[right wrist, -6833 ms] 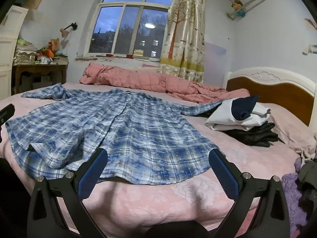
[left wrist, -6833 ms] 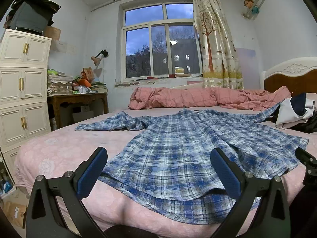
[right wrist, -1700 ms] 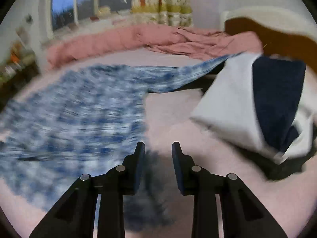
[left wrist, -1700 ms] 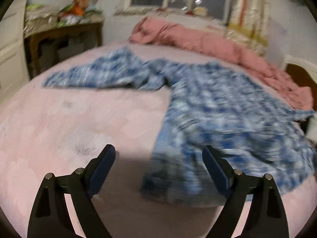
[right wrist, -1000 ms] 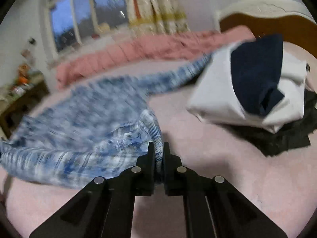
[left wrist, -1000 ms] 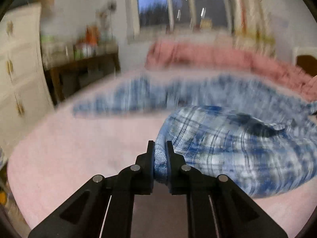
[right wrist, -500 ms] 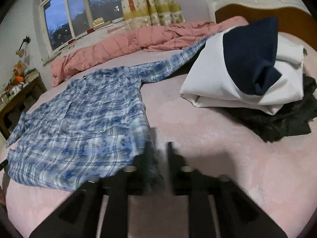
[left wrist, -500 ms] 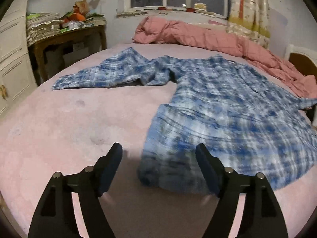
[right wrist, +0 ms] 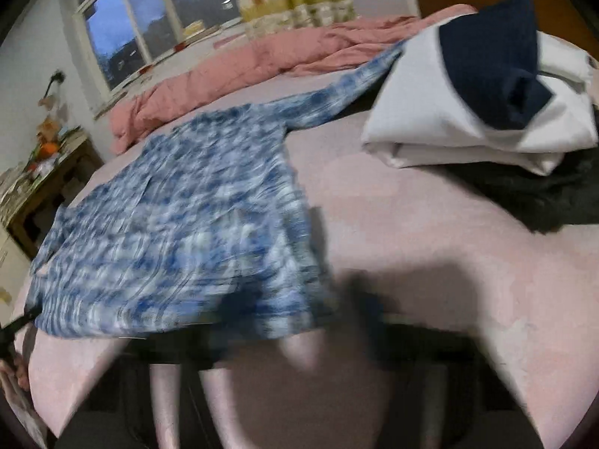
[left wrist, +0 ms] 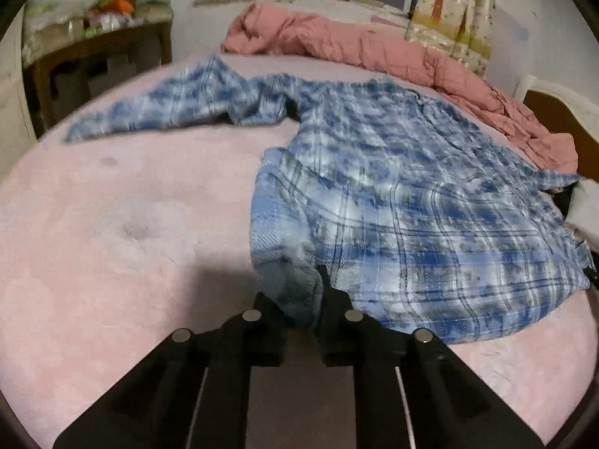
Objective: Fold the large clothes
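A large blue plaid shirt [left wrist: 404,202] lies spread on the pink bed [left wrist: 112,224], one sleeve reaching to the far left. My left gripper [left wrist: 301,310] is shut on the shirt's near left hem corner, with cloth bunched between its fingers. In the right wrist view the shirt [right wrist: 179,239] is blurred by motion, its other sleeve running toward the folded pile. My right gripper [right wrist: 295,340] is a dark smear at the shirt's near right corner, and I cannot tell how its jaws stand.
A folded white and navy garment [right wrist: 483,112] lies on black clothes [right wrist: 543,191] at the right. A rumpled pink quilt [left wrist: 374,48] lies along the far edge under the window. A cluttered wooden table [left wrist: 93,45] stands at the far left.
Half a second ago my left gripper was open in front of the hem; now it is shut on the corner. The right gripper has moved fast and is blurred.
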`<state>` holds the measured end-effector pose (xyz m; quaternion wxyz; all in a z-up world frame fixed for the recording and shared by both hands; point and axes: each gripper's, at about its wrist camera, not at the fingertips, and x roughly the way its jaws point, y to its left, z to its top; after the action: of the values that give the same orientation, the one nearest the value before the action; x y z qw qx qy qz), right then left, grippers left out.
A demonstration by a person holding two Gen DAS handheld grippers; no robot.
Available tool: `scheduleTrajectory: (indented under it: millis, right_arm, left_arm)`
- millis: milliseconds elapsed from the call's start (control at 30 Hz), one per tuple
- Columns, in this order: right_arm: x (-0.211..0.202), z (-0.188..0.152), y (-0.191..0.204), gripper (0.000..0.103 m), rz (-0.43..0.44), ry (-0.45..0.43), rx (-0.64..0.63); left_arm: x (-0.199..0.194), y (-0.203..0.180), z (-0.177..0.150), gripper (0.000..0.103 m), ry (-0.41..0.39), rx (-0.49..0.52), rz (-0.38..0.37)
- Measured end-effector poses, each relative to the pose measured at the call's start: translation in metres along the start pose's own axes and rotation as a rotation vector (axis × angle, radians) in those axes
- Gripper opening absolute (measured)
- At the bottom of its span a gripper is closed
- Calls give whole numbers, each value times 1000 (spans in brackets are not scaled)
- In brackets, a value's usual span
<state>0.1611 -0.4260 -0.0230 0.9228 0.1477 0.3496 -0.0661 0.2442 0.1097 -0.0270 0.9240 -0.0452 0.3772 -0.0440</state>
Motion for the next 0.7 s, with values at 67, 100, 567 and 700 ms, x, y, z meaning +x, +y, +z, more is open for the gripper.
scheduleTrajectory:
  millis: [67,100,567,700]
  right_arm:
    - [-18,-1,-3,7,-15,-89,32]
    - [-33,-1,-4,7,3,-147,39]
    - [-45,-19,1,8,-90,-98,12]
    - [-38,-21,8,20,-205,-112,-75]
  left_arm:
    - [-15,0,-3,10,-53,-15,-2]
    - [-23,4,-5,10,-65,-46,-27]
    - [-35,32,-29,12,1,-171,-61]
    - [-37,7,-32,40,-69,-5,120]
